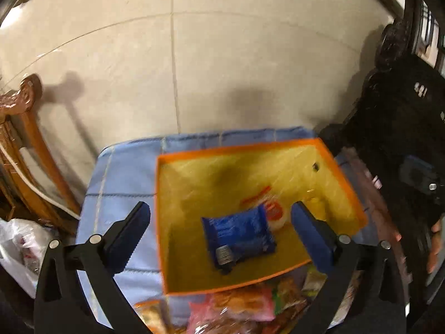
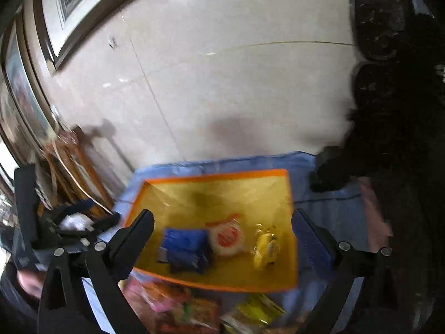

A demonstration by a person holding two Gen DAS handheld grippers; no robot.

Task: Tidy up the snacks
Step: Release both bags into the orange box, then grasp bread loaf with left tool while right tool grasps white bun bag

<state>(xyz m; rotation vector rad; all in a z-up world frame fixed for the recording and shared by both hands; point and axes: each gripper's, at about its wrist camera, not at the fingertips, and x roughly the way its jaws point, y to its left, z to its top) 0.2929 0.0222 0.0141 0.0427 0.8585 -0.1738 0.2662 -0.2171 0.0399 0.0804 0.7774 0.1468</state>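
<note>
An orange box with a yellow inside (image 1: 194,192) (image 2: 178,194) sits on a blue cloth. In it lie a blue snack packet (image 1: 239,236) (image 2: 185,246), a round white and red snack (image 1: 274,211) (image 2: 228,238) and a yellow wrapped snack (image 2: 265,249). My left gripper (image 1: 219,233) is open and empty above the box, its fingers either side of the blue packet. My right gripper (image 2: 222,239) is open and empty above the box. A pile of loose snack packets (image 1: 244,306) (image 2: 178,306) lies on the cloth in front of the box.
The blue cloth (image 1: 122,175) (image 2: 319,206) covers a small table against a pale tiled wall. A wooden chair (image 1: 25,150) (image 2: 72,172) stands at the left. A white plastic bag (image 1: 19,245) lies low left. A dark shape (image 1: 403,139) (image 2: 389,111) fills the right.
</note>
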